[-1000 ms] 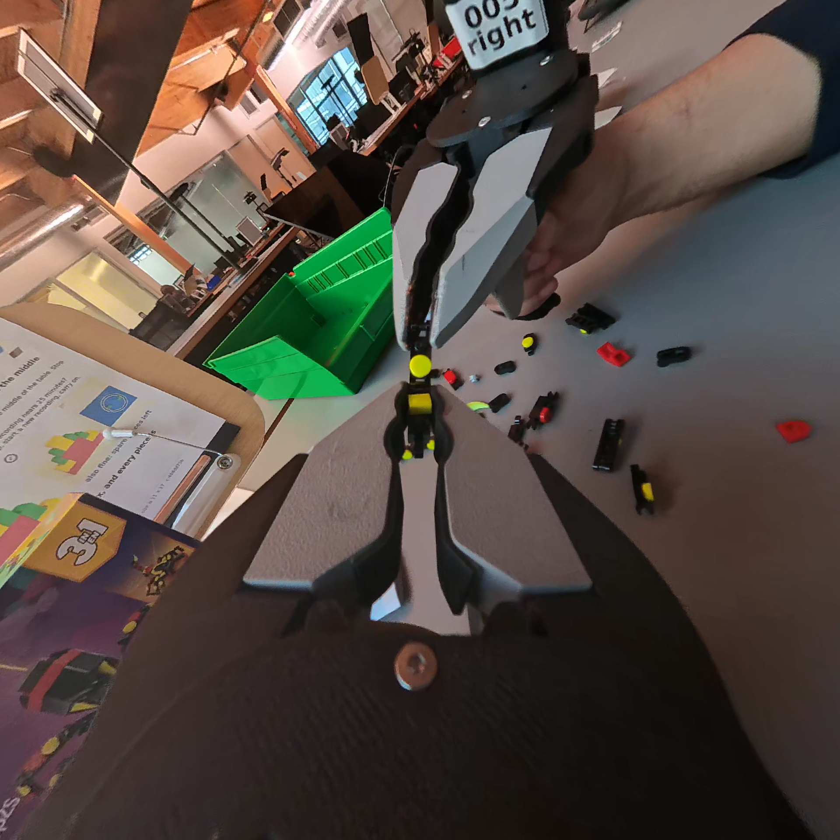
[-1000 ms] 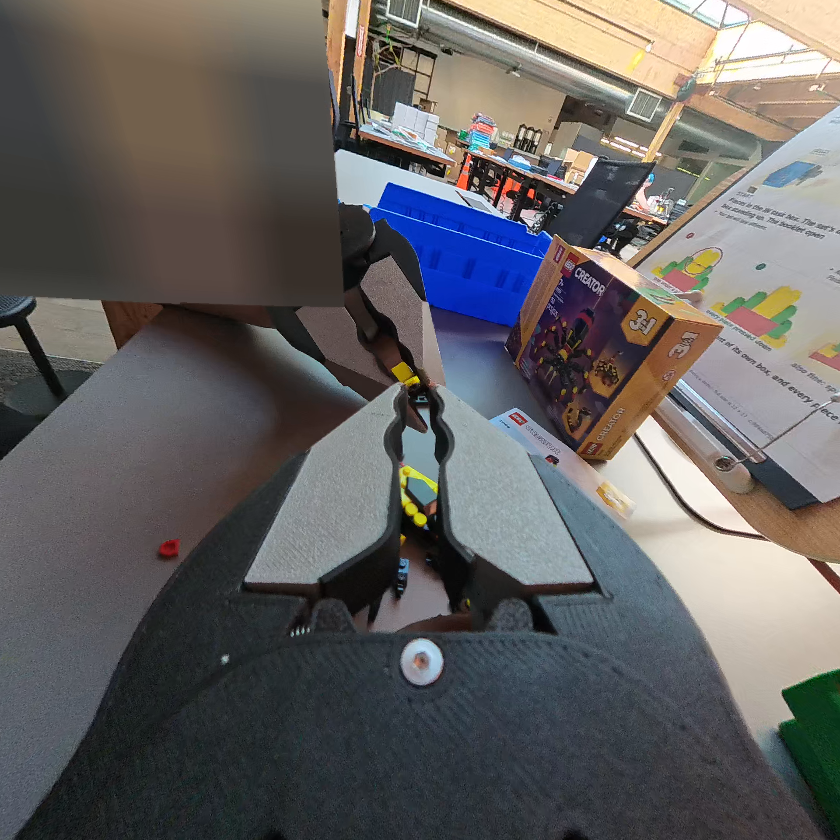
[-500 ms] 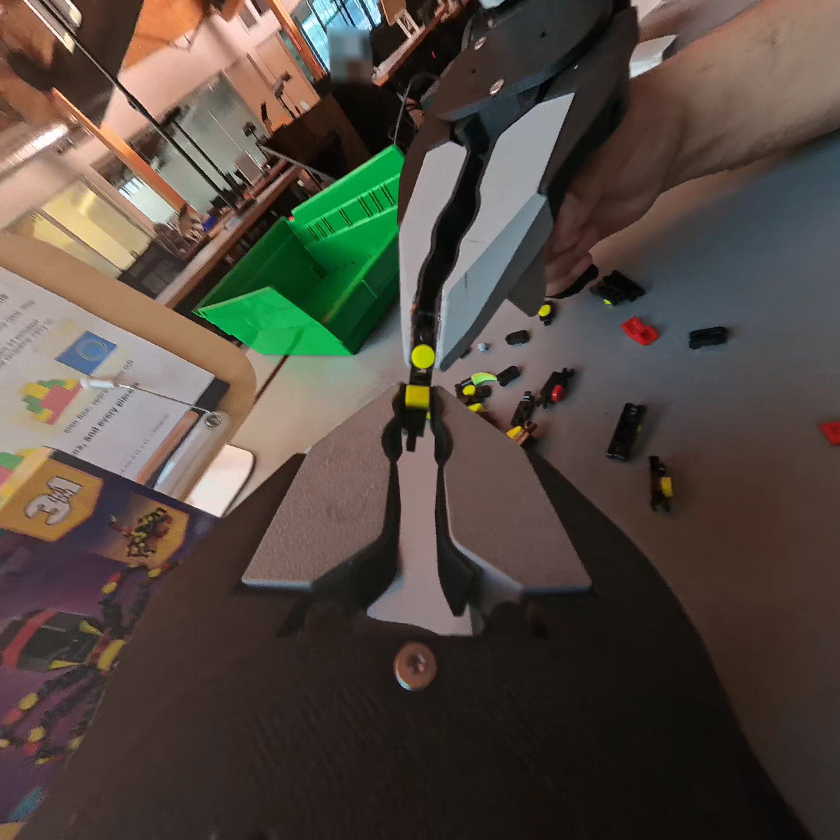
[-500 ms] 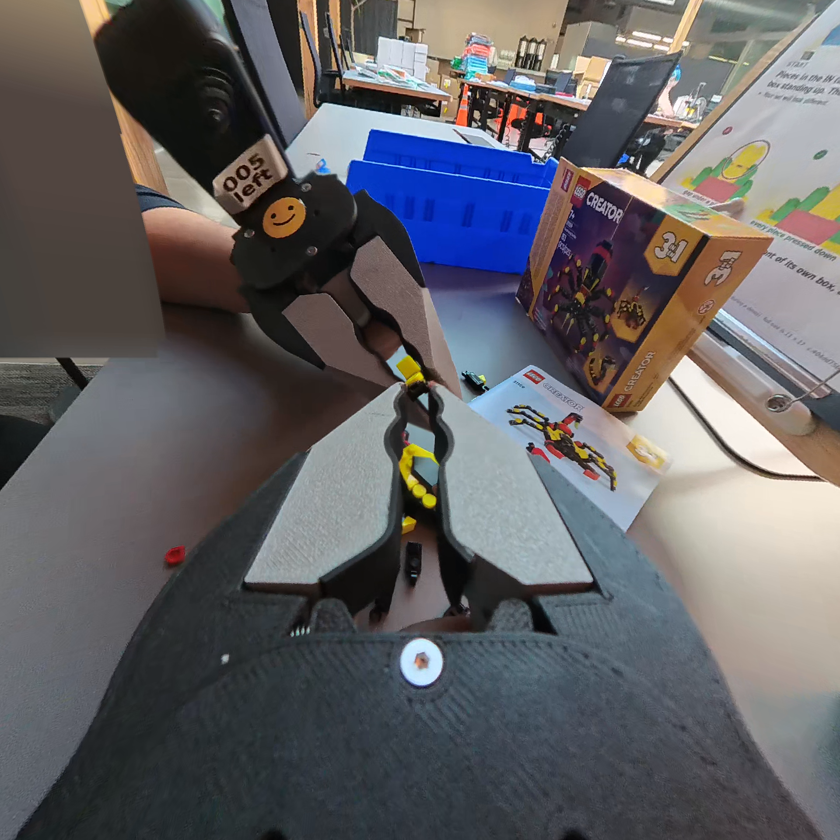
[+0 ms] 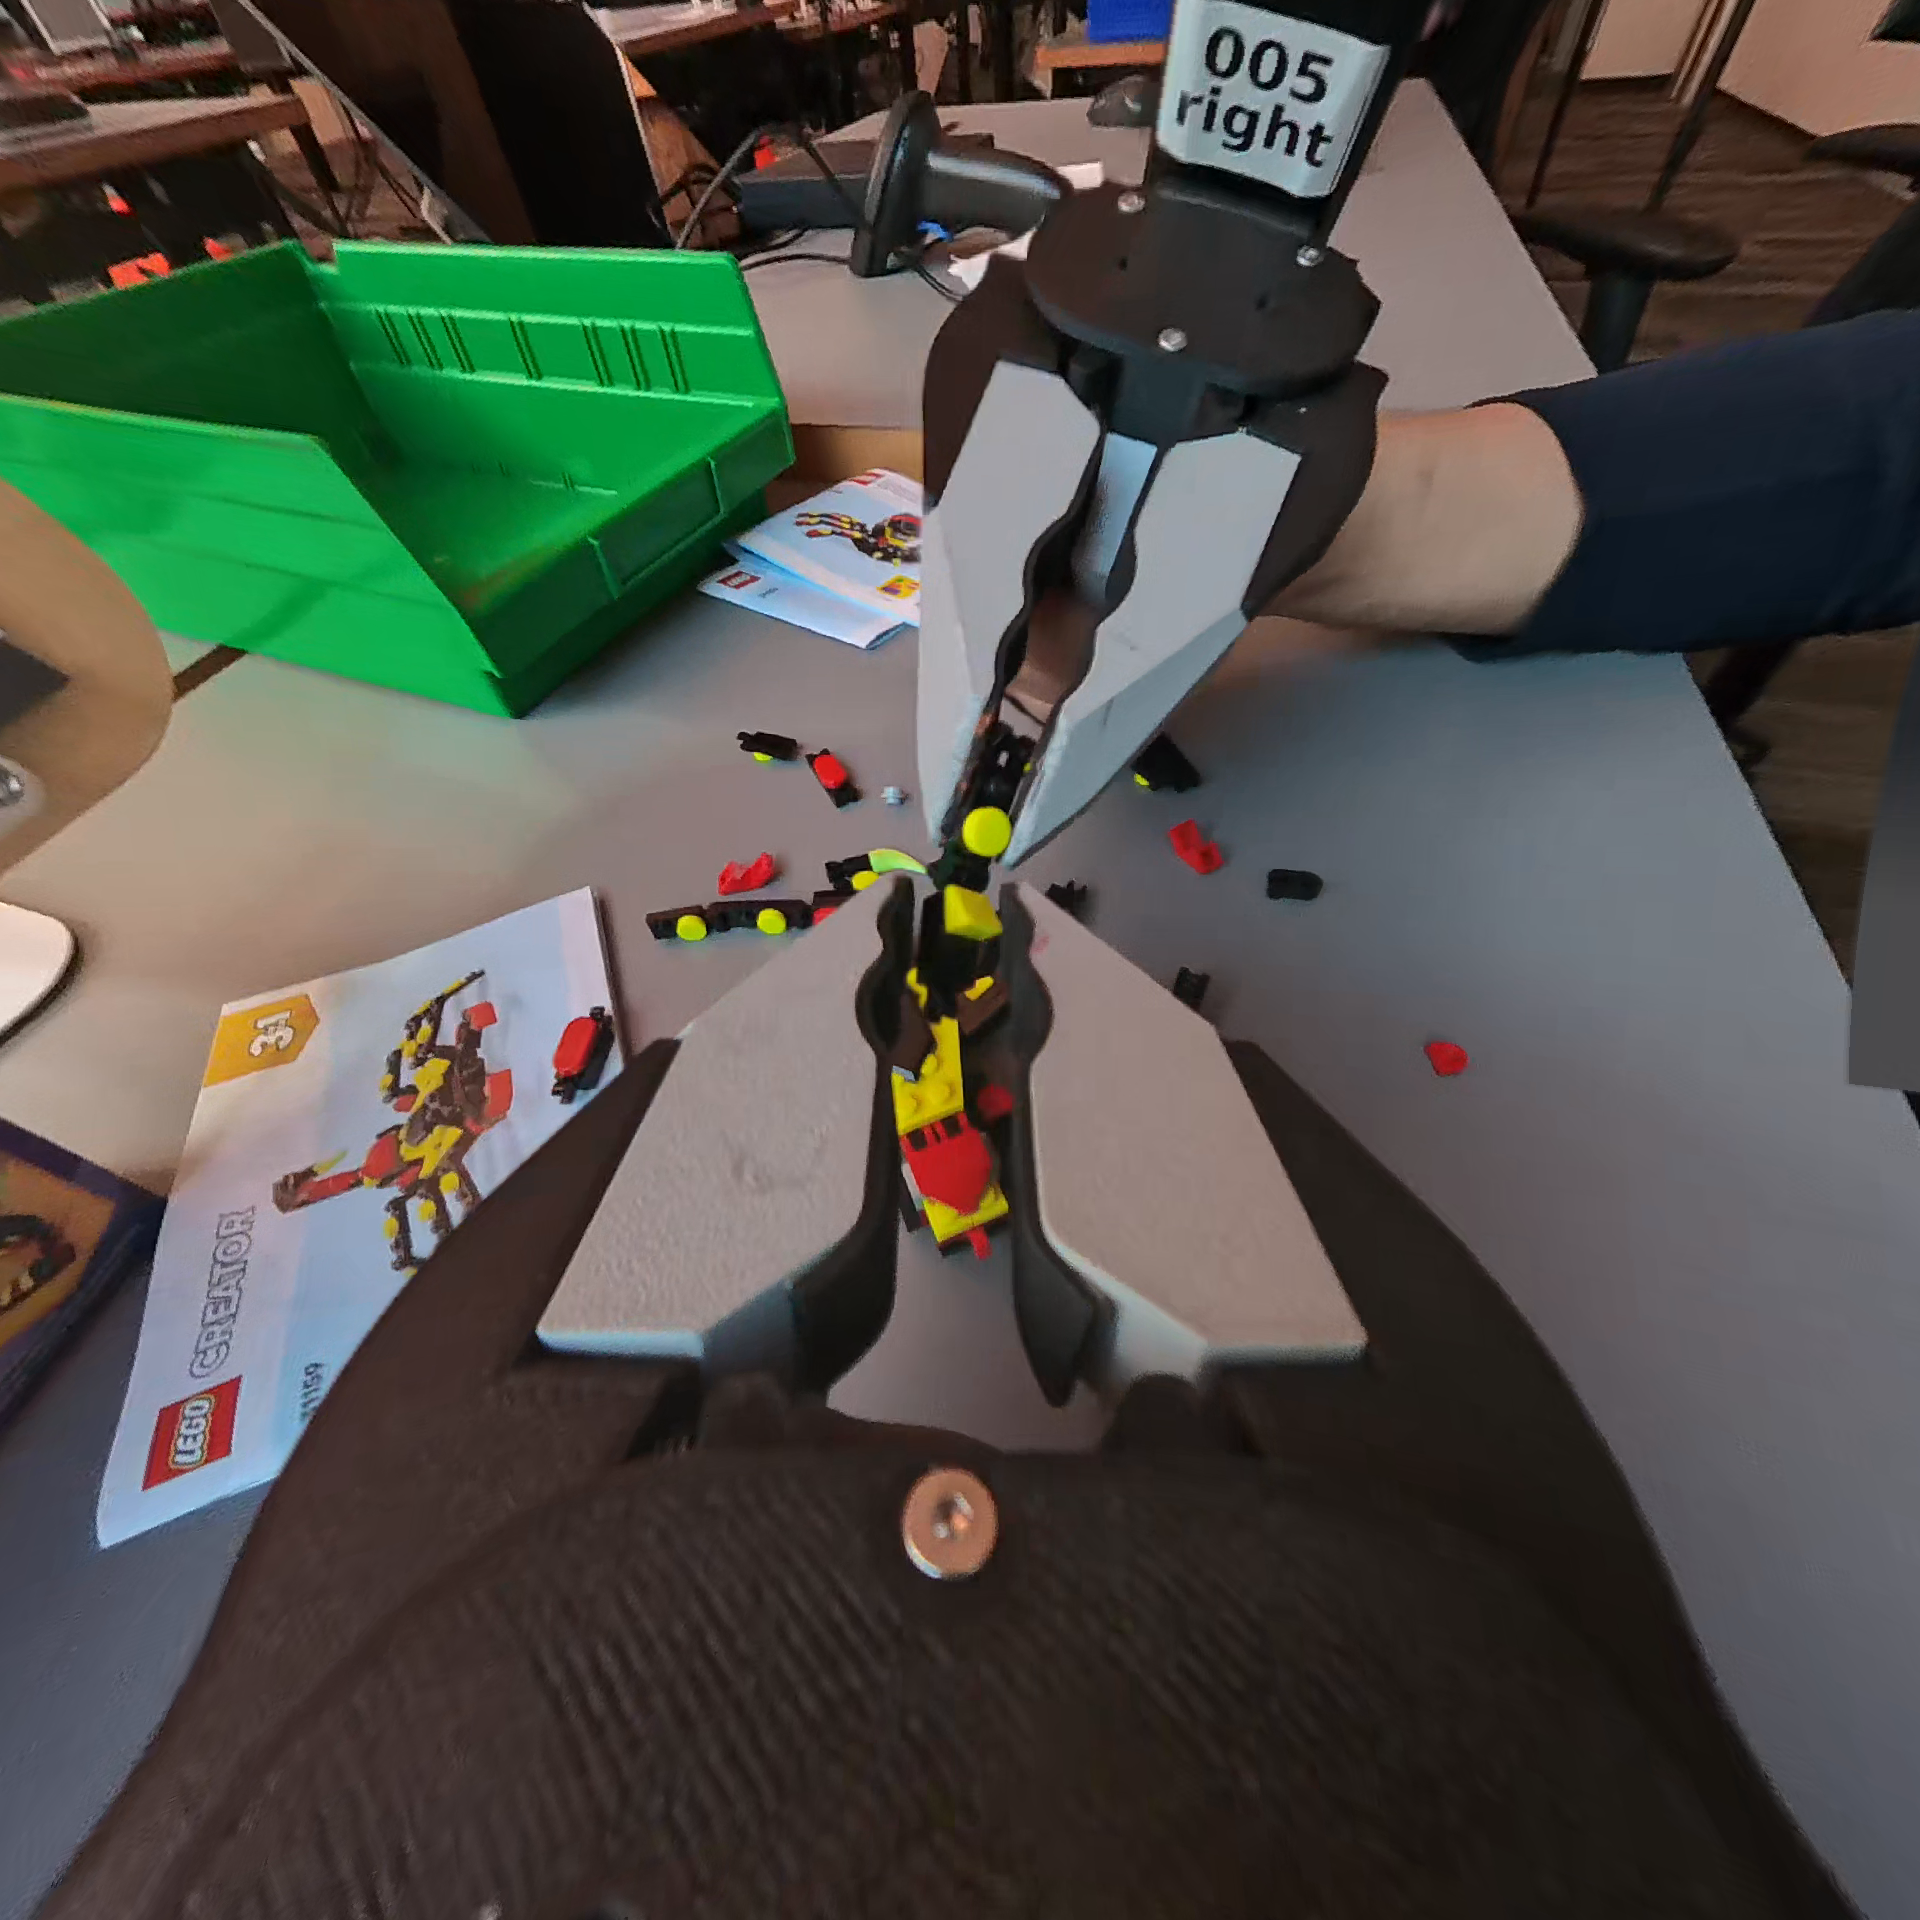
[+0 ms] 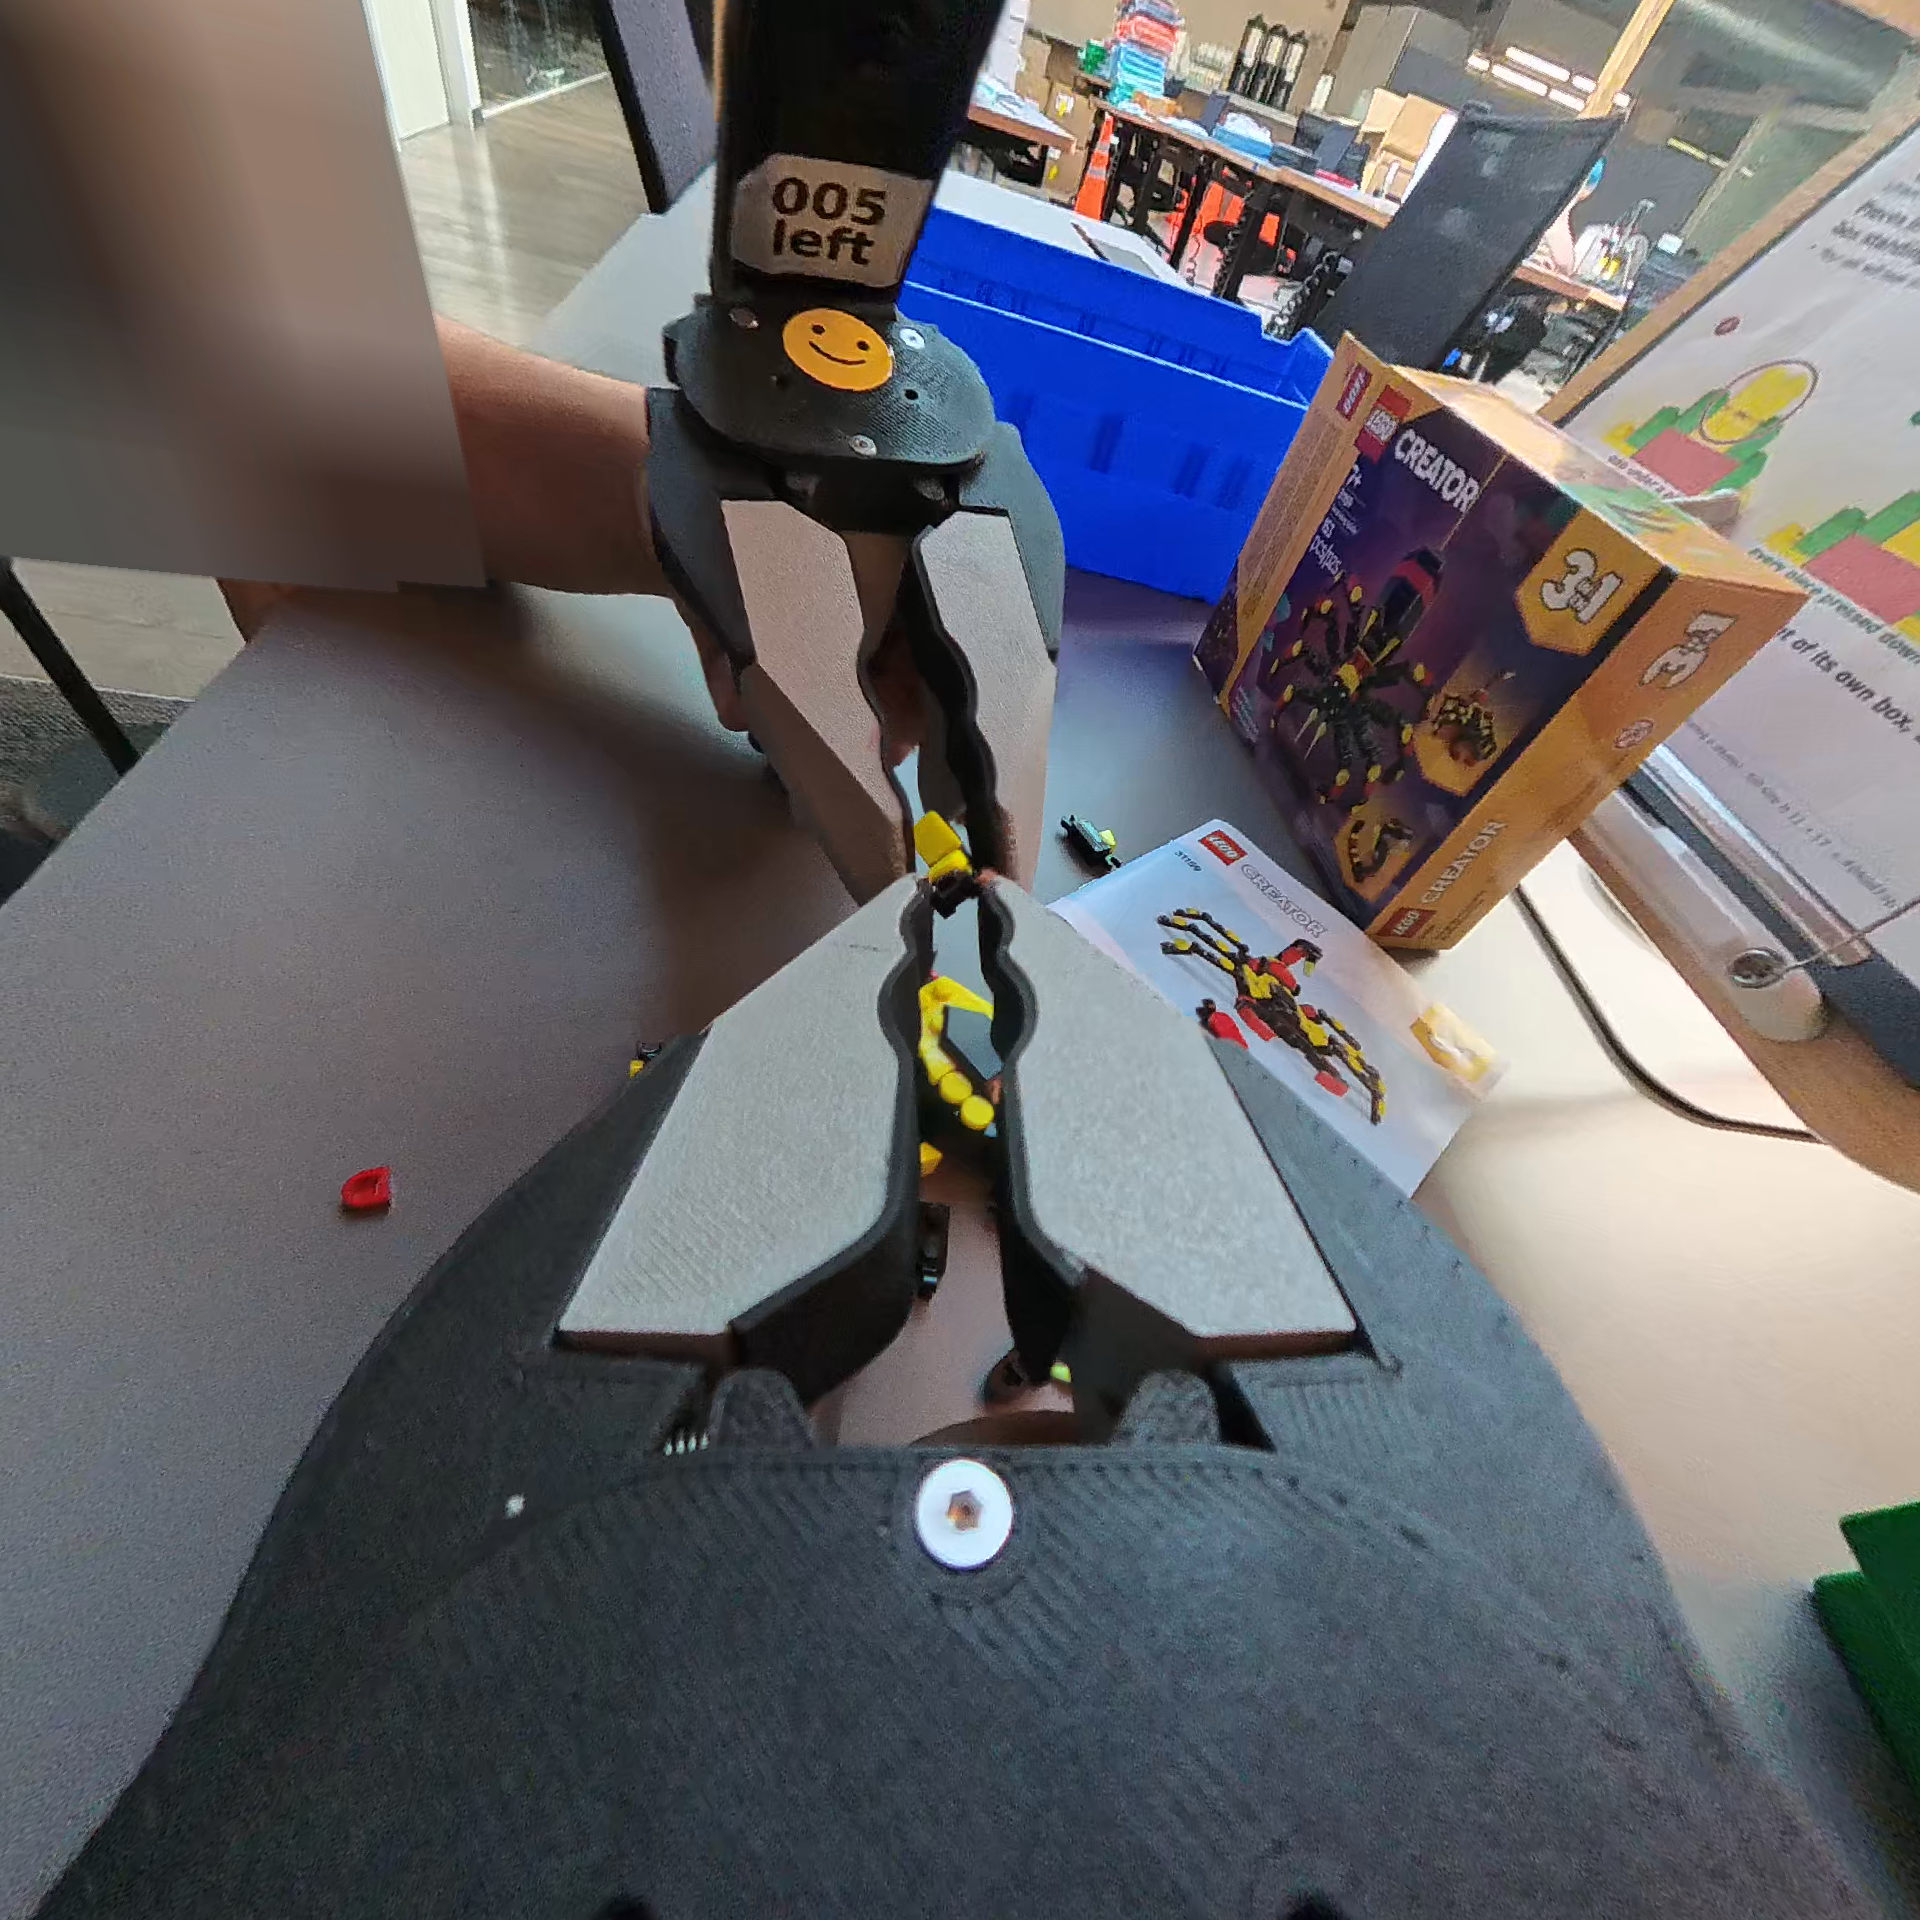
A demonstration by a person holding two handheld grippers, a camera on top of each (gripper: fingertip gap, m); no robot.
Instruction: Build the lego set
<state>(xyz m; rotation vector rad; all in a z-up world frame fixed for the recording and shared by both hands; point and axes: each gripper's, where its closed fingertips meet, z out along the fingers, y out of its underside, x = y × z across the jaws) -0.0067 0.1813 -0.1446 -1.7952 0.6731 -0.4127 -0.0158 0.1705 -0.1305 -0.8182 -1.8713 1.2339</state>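
1. A small brick assembly of black and yellow pieces (image 5: 961, 914) is seen at the centre of both views, bridging the two grippers above the grey table (image 5: 1455, 831).
2. The left gripper (image 5: 951, 914) has its fingers (image 5: 727, 1143) slightly apart around the yellow-topped end of the assembly; whether the pads press on it cannot be told. A yellow and red brick model (image 5: 951, 1143) lies on the table beneath them.
3. The right gripper (image 6: 951, 899) has its fingers (image 6: 748, 1122) closed on the black end of the assembly.
4. Loose black, red and yellow bricks (image 5: 727, 920) are scattered around the centre of the left view, and a single red brick (image 6: 366, 1188) at centre left of the right view.
5. An instruction booklet (image 5: 343, 1174), a printed toy box (image 6: 1475, 665), a green bin (image 5: 416, 468) and a blue bin (image 6: 1101, 416) are ranged around the work area.
6. Open table is seen at the left of the right view; the table edge runs down the right of the left view.
7. Labels are borne by both gripper handles, and a smiley sticker (image 6: 836, 351) by the left one.
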